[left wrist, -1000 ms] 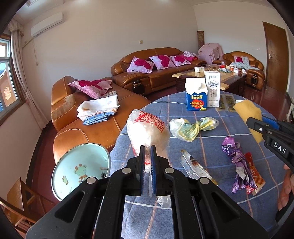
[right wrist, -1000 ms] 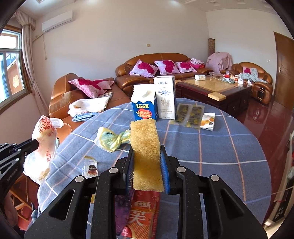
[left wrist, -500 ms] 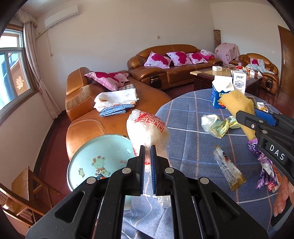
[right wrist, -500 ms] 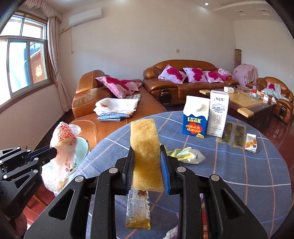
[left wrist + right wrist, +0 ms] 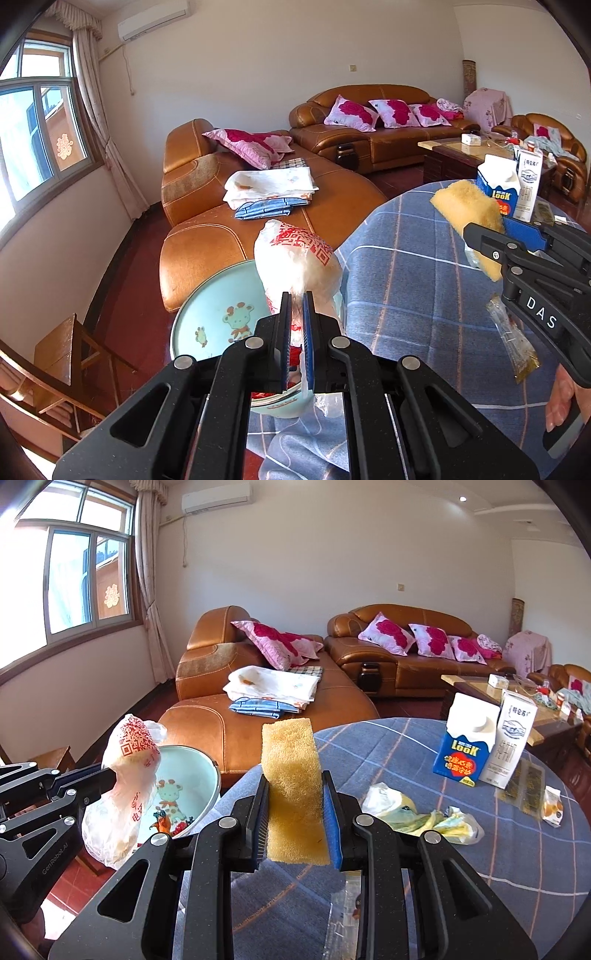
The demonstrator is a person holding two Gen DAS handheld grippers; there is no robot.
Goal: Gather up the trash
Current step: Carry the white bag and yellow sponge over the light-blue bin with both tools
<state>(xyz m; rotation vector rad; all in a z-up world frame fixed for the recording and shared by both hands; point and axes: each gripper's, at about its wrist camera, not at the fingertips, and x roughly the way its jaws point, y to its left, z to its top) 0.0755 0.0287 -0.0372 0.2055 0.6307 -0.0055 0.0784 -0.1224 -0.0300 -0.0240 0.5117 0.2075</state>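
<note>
So up close we've got the left gripper [image 5: 294, 295] clamped tight on a white plastic bag [image 5: 299, 262] with red print, hanging over the light blue basin [image 5: 210, 314] just off the edge of the table [image 5: 406, 295], and the right gripper [image 5: 294, 779] squeezing a yellow sponge [image 5: 291, 768] that sticks up between its pads. Further out on the blue checked tablecloth we see a crumpled yellowish wrapper [image 5: 417, 816], a clear sachet [image 5: 513, 347], then the blue carton [image 5: 465, 749] and white carton [image 5: 511, 746] side by side, brown sofa [image 5: 258, 716] behind
</note>
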